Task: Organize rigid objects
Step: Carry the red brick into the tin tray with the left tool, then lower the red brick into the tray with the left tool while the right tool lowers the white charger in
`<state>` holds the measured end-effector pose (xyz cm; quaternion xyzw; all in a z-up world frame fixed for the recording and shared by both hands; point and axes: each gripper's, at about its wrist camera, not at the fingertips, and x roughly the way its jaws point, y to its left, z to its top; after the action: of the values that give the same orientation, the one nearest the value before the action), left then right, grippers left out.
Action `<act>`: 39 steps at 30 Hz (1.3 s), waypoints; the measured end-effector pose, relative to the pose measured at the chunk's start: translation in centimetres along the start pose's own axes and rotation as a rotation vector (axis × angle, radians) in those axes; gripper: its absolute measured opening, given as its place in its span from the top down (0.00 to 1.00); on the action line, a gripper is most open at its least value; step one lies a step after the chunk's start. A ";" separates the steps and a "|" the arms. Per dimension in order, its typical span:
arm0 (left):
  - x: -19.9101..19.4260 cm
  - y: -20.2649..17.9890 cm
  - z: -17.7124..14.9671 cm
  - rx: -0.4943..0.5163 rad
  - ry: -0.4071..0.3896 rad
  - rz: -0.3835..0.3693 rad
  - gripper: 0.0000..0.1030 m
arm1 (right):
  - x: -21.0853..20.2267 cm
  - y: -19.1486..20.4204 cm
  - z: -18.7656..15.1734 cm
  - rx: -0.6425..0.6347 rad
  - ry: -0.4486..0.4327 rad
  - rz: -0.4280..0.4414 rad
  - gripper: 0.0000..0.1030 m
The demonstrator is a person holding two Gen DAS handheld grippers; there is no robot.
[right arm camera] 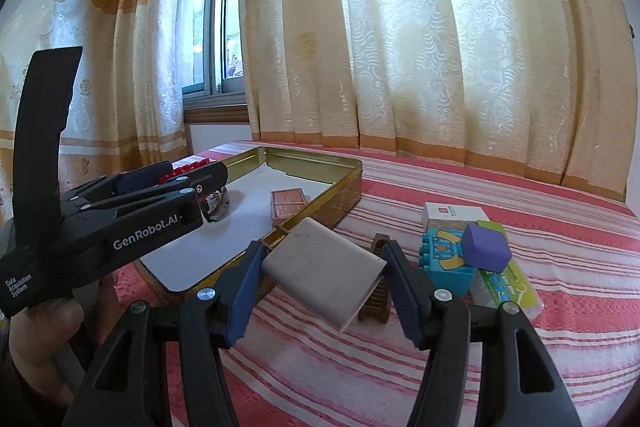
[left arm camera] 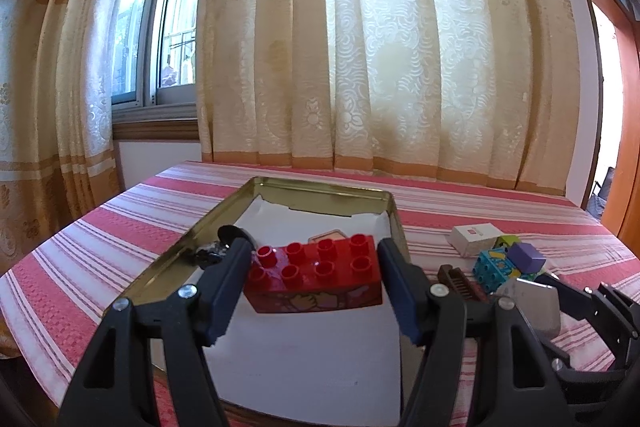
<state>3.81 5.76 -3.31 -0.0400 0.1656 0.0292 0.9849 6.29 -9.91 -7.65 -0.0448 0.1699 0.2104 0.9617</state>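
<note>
here the red brick is clamped by the left gripper over the gold tin, prob. for dropping inside; the grey block is gripped by the right gripper beside the tin, likely queued next.

Tin: gold walls, white liner. In it, red brick. Right of tin: purple cube, blue block. Cloth: red-white stripes.

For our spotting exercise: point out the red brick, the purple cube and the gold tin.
red brick [left arm camera: 316, 269], left wrist view, studded top.
purple cube [right arm camera: 486, 247], right wrist view, front face.
gold tin [right arm camera: 344, 183], right wrist view, side wall.
</note>
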 end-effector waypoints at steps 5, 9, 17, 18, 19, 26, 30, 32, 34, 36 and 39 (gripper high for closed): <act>0.1 0.6 0.0 -0.007 0.000 0.011 0.36 | 0.1 0.4 0.1 -0.005 -0.002 0.009 0.40; 0.2 0.9 0.0 -0.012 -0.002 0.015 0.36 | 0.2 0.5 0.1 -0.008 -0.005 0.016 0.40; 0.2 1.5 0.0 -0.015 -0.001 0.025 0.36 | 0.5 1.1 0.2 -0.016 -0.003 0.027 0.40; 0.2 1.6 0.0 -0.016 -0.001 0.026 0.36 | 0.5 1.1 0.2 -0.015 -0.004 0.028 0.40; 0.2 1.7 0.0 -0.018 -0.001 0.027 0.36 | 0.5 1.1 0.2 -0.015 -0.003 0.031 0.40; 0.2 1.9 0.0 -0.020 -0.003 0.032 0.36 | 0.8 1.5 0.3 -0.018 -0.002 0.041 0.40; 0.2 2.3 0.0 -0.025 -0.003 0.036 0.36 | 0.8 1.6 0.3 -0.020 -0.001 0.044 0.40; 0.2 2.5 0.0 -0.025 -0.003 0.039 0.36 | 0.9 1.7 0.3 -0.021 0.000 0.046 0.40; 0.3 2.7 0.0 -0.025 -0.001 0.040 0.36 | 0.9 1.8 0.3 -0.023 0.003 0.049 0.40; 0.3 2.9 0.0 -0.029 0.002 0.037 0.36 | 1.1 1.9 0.4 -0.025 0.006 0.053 0.40; 0.5 3.3 0.1 -0.038 0.007 0.033 0.36 | 1.2 2.1 0.4 -0.030 0.010 0.056 0.40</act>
<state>4.05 9.03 -3.57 -0.0563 0.1689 0.0485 0.9828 6.54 -7.47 -7.74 -0.0552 0.1725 0.2396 0.9538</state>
